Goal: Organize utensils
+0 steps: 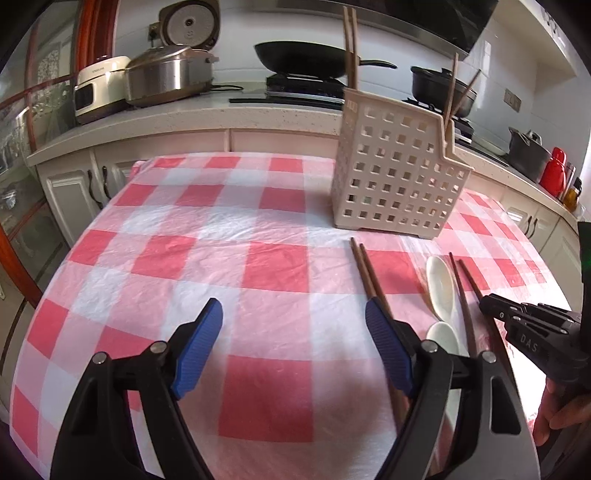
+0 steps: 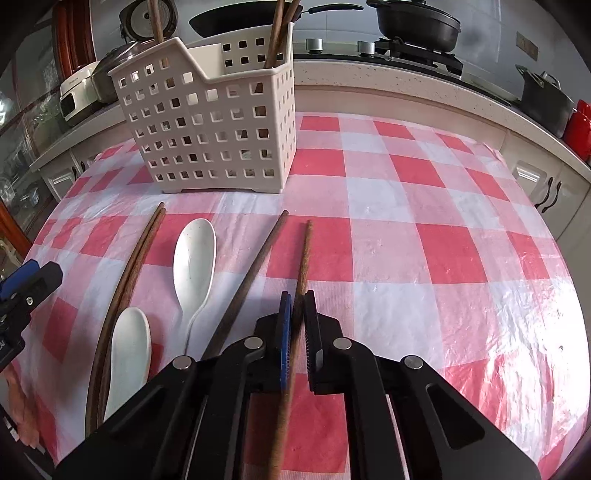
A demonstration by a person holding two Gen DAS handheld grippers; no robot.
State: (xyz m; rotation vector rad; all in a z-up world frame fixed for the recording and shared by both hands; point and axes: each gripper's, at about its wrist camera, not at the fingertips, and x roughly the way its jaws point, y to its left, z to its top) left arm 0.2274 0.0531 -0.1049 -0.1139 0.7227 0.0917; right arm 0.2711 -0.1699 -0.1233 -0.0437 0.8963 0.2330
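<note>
A cream perforated utensil basket (image 1: pixel 399 170) (image 2: pixel 218 122) stands on the checked table and holds several brown chopsticks (image 2: pixel 277 33). In front of it lie a pair of chopsticks (image 2: pixel 136 258), two white spoons (image 2: pixel 194 254) (image 2: pixel 129 347), and another chopstick (image 2: pixel 255 269). My right gripper (image 2: pixel 297 299) is shut on a single brown chopstick (image 2: pixel 304 254) lying on the cloth. My left gripper (image 1: pixel 293 314) is open and empty over the cloth, left of the chopstick pair (image 1: pixel 365 269) and the spoons (image 1: pixel 441 284).
The table has a red and white checked cloth (image 1: pixel 221 258). Behind it runs a kitchen counter (image 1: pixel 184 114) with rice cookers (image 1: pixel 166 74), a wok (image 1: pixel 306 59) and pots (image 2: pixel 417 22) on a stove. Red bottles (image 1: pixel 554 171) stand at the right.
</note>
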